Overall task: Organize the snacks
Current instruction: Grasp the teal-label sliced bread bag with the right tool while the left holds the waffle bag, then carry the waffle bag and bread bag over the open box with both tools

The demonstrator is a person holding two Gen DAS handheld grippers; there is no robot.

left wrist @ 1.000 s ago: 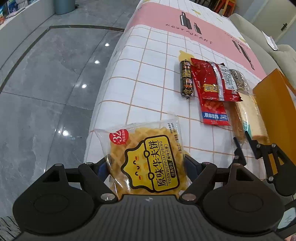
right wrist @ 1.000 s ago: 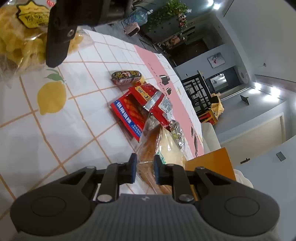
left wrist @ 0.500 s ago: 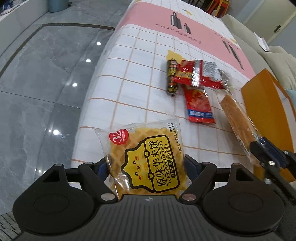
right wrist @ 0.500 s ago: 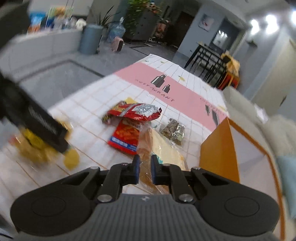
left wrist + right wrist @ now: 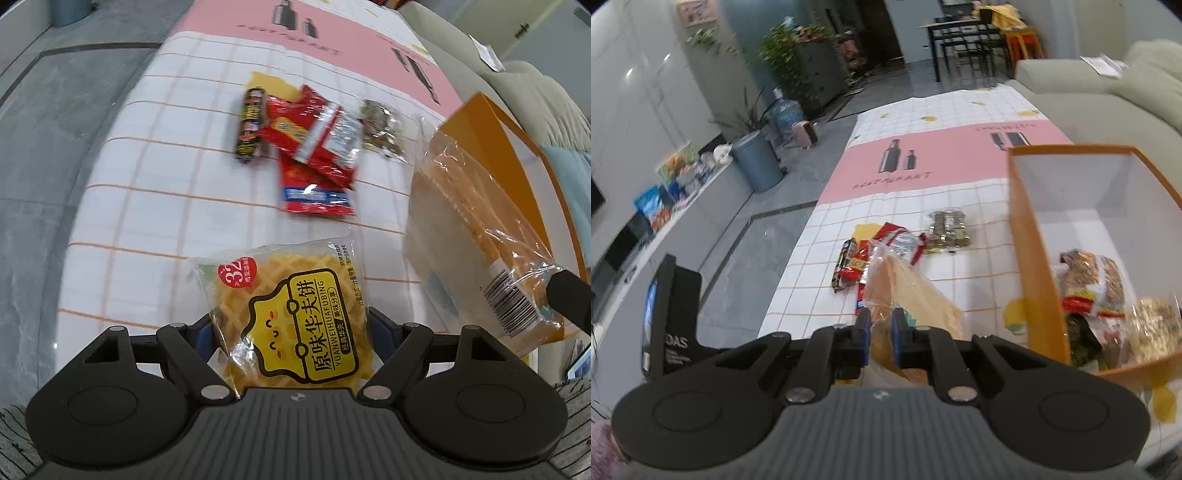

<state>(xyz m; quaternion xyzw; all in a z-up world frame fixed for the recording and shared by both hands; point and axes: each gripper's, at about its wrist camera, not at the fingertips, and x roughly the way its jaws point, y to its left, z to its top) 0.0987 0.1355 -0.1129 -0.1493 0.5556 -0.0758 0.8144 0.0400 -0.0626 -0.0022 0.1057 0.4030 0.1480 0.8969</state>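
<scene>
My left gripper (image 5: 291, 328) is shut on a yellow waffle packet (image 5: 295, 295), held above the checked tablecloth. My right gripper (image 5: 880, 339) is shut on the edge of a clear bag of bread slices (image 5: 916, 295), lifted off the table. In the left wrist view that bread bag (image 5: 472, 229) hangs at the right, in front of the orange box (image 5: 517, 155). The orange box (image 5: 1034, 258) stands open to the right of the bag, with several snack packets (image 5: 1100, 291) inside.
A dark sausage stick (image 5: 251, 125), overlapping red packets (image 5: 314, 147) and a small clear nut packet (image 5: 380, 129) lie on the cloth beyond both grippers. The table's left edge drops to a grey floor (image 5: 55, 129). A sofa (image 5: 1108, 99) runs along the right.
My right gripper has risen with the bread bag, lifting it off the table, and has rolled level. My left gripper has shifted a little with the waffle packet still in it.
</scene>
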